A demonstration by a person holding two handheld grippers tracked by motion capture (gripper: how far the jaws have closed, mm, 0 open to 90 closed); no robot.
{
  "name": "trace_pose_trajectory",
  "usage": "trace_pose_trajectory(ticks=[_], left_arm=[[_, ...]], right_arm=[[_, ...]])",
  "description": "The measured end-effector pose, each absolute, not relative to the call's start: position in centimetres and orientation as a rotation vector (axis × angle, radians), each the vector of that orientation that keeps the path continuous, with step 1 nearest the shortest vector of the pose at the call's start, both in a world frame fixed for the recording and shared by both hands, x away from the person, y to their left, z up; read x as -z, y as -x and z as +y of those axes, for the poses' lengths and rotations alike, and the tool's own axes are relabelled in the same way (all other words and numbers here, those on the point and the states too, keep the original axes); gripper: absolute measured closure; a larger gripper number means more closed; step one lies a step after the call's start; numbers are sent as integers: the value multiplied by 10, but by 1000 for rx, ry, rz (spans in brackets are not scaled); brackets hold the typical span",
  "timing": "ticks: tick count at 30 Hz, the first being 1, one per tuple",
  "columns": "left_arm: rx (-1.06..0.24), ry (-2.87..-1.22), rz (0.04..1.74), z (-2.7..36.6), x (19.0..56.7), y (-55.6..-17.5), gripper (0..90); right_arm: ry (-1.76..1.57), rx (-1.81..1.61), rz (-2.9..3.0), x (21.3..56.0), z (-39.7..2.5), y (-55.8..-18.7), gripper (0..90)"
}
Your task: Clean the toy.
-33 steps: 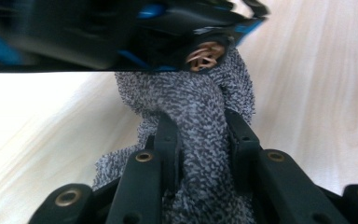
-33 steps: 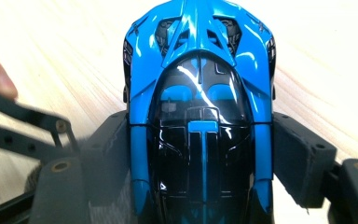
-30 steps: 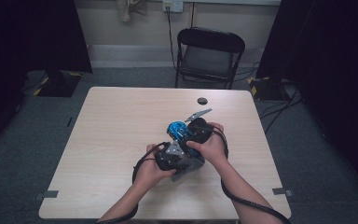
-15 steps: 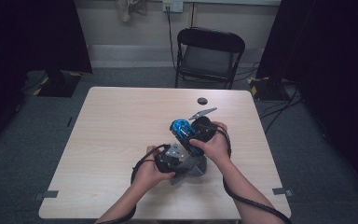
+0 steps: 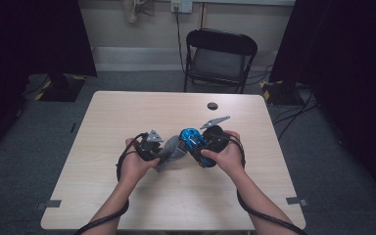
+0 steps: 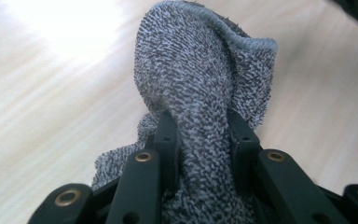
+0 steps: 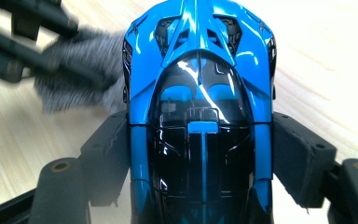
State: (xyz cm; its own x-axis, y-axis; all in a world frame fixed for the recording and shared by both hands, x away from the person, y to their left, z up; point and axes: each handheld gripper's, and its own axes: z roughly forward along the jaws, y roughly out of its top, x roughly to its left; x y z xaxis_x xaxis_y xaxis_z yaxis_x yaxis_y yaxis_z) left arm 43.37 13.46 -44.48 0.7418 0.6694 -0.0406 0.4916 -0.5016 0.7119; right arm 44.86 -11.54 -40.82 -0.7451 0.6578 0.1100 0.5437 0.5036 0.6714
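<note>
Item 1: left gripper (image 5: 152, 147). Held in the person's left hand (image 5: 136, 164) over the near middle of the bench (image 5: 127, 112). Jaws clenched on a grey cloth (image 6: 200, 88); in the left gripper view the cloth is pinched between the two black jaws, bunches upward past their tips and ends in a folded hem. A loose fringe of the same cloth hangs out below and to the left of the jaws.

Item 2: right gripper (image 5: 200, 147). Held in the person's right hand (image 5: 225, 156), just beside the left gripper. Jaws grasping a blue toy car (image 7: 198, 102); in the right gripper view the car sits lengthwise between the jaws, one jaw pressed on each flank, glossy blue bodywork with a dark canopy, one end pointing away beyond the jaw tips.

Item 3: grey cloth, seen from the right gripper view, lies beyond the jaws to their upper left, beside the far end of the car; whether it touches the car cannot be told.

Item 4: small dark round object (image 5: 212, 105). On the bench, well beyond both sets of jaws.

Item 5: folding chair (image 5: 220, 58). Behind the bench, on the floor.
</note>
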Motion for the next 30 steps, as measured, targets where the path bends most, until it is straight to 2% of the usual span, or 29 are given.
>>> trace_pose_trajectory(ticks=[11,30], left_arm=[[-380,-2186,890,129,443,-443,708],[-343,-2152,793,115,437,-437,708]], right_arm=[[-1012,-1059,2623,416,-109,-442,273],[-1012,-1032,2635,423,-108,-441,274]])
